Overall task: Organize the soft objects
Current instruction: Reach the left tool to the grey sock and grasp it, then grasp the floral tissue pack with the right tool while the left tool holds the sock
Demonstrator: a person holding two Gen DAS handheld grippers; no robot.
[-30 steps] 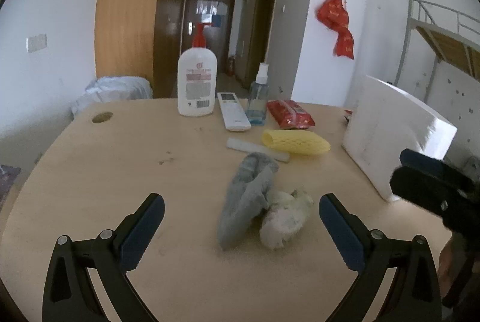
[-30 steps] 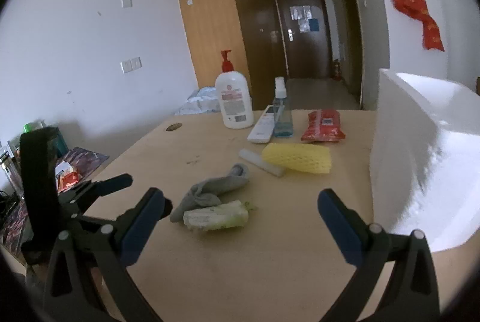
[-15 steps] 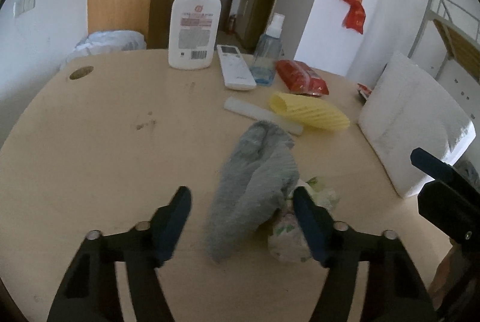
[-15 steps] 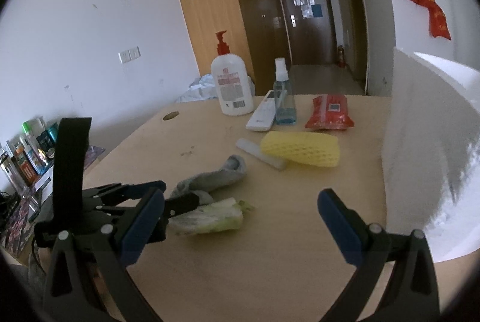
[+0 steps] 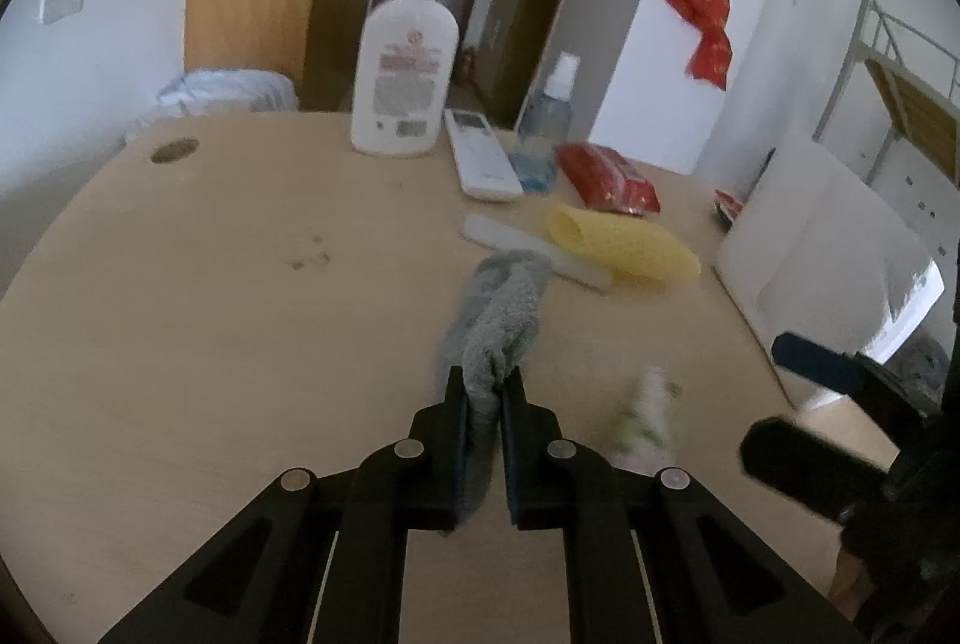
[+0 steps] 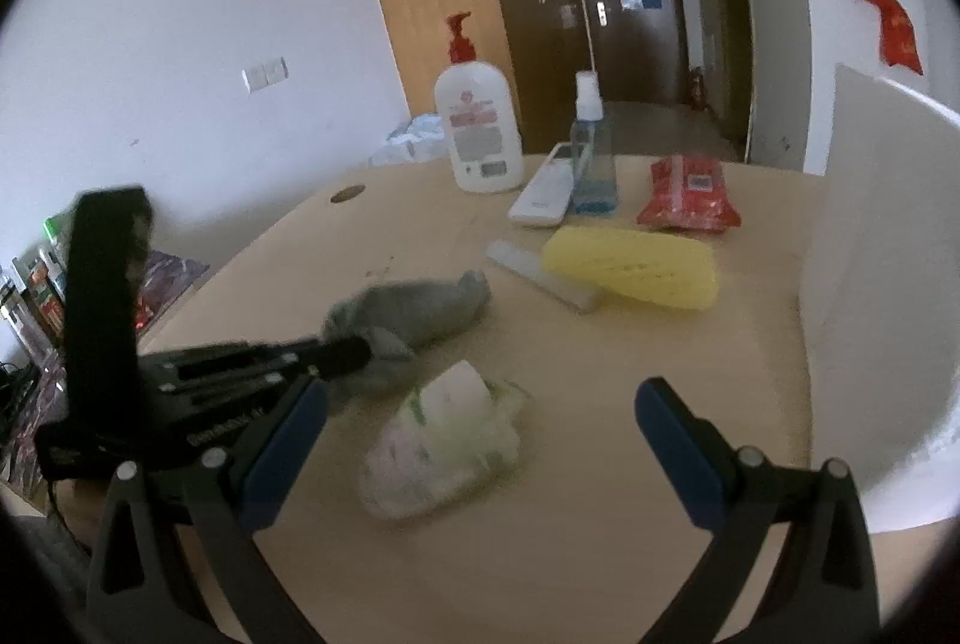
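A grey sock (image 5: 501,308) lies on the wooden table (image 5: 210,284); it also shows in the right wrist view (image 6: 414,311). My left gripper (image 5: 485,392) is shut on the sock's near end; it shows from the side in the right wrist view (image 6: 345,353). A soft white-green cabbage toy (image 6: 447,431) lies just right of the sock, blurred in the left wrist view (image 5: 642,413). My right gripper (image 6: 480,428) is open, its jaws on either side of the cabbage toy and above it. A yellow foam net sleeve (image 6: 633,266) lies farther back.
A white foam box (image 6: 882,284) stands at the right. At the back stand a lotion pump bottle (image 5: 405,74), a white remote (image 5: 480,152), a spray bottle (image 6: 591,152) and a red packet (image 6: 687,194). A white stick (image 5: 534,251) lies by the sleeve.
My left gripper moved forward and closed on the grey sock's near end. My right gripper moved closer to the cabbage toy and stays open.
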